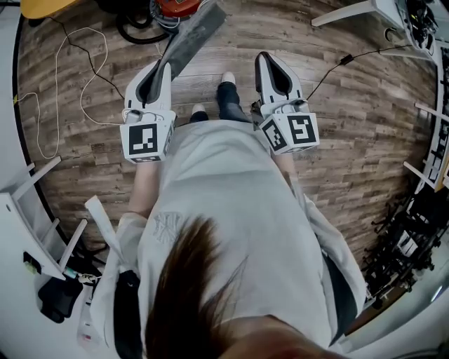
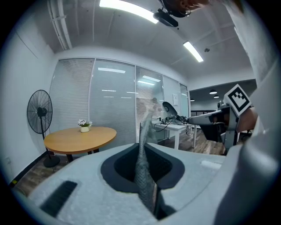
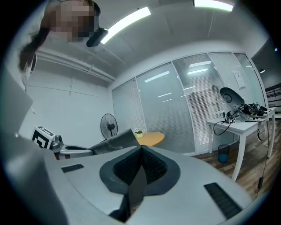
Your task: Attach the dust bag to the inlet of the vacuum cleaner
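Note:
The grey fabric dust bag point(image 1: 191, 36) sticks out forward from my left gripper point(image 1: 163, 67), which is shut on the bag's near end. In the left gripper view the dust bag point(image 2: 143, 169) stands edge-on between the jaws and rises above them. My right gripper point(image 1: 264, 57) is held level beside the left one, shut and empty; in its own view the right gripper point(image 3: 141, 150) has nothing between the pads. From there the dust bag point(image 3: 110, 142) shows at the left. A red round machine with black hose point(image 1: 174, 7), apparently the vacuum cleaner, lies on the floor ahead.
A round yellow table point(image 2: 80, 139) with a small flower pot point(image 2: 84, 126) and a standing fan point(image 2: 39, 112) are ahead left. A white desk point(image 2: 181, 128) with cables stands to the right. A white cable point(image 1: 70, 77) loops over the wood floor. White frames point(image 1: 35, 210) and dark racks point(image 1: 400, 245) flank me.

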